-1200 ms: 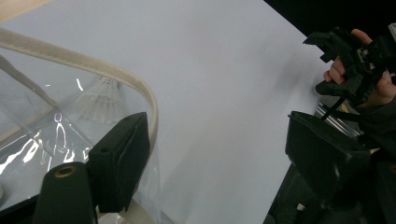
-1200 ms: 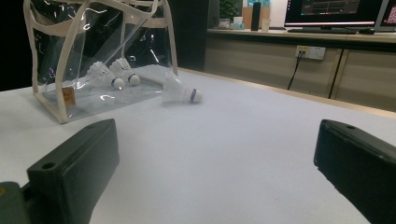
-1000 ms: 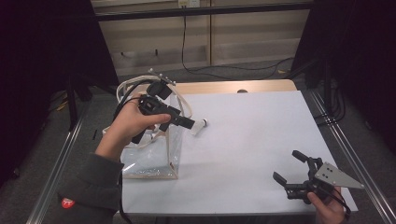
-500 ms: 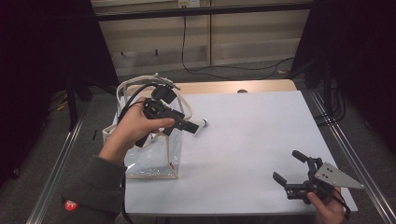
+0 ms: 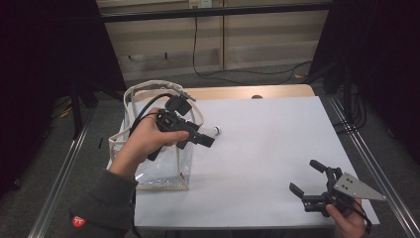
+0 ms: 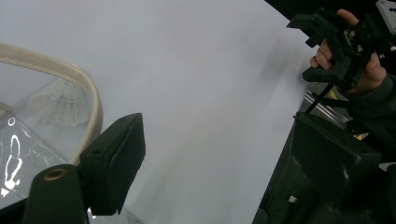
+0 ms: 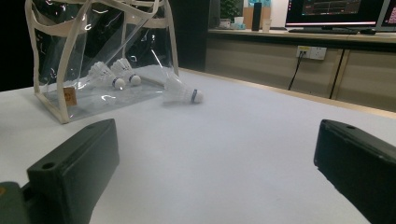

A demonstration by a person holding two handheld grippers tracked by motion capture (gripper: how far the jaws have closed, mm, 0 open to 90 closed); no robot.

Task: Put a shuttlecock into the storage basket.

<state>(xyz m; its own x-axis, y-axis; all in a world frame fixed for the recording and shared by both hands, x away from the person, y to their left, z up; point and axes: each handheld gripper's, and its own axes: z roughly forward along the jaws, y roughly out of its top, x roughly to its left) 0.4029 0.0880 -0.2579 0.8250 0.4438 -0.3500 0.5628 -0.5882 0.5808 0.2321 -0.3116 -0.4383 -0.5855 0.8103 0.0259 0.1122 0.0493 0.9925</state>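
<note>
Shuttlecocks [image 7: 114, 74] — two inside clear bag [image 7: 56, 56]

Beside the clear bag's cream strap [image 6: 70, 77], a white shuttlecock [image 6: 58, 108] lies on the white table [image 6: 196, 93]; far across from the strap, a hand holds the other gripper [image 6: 310, 49], jaws apart.
</note>
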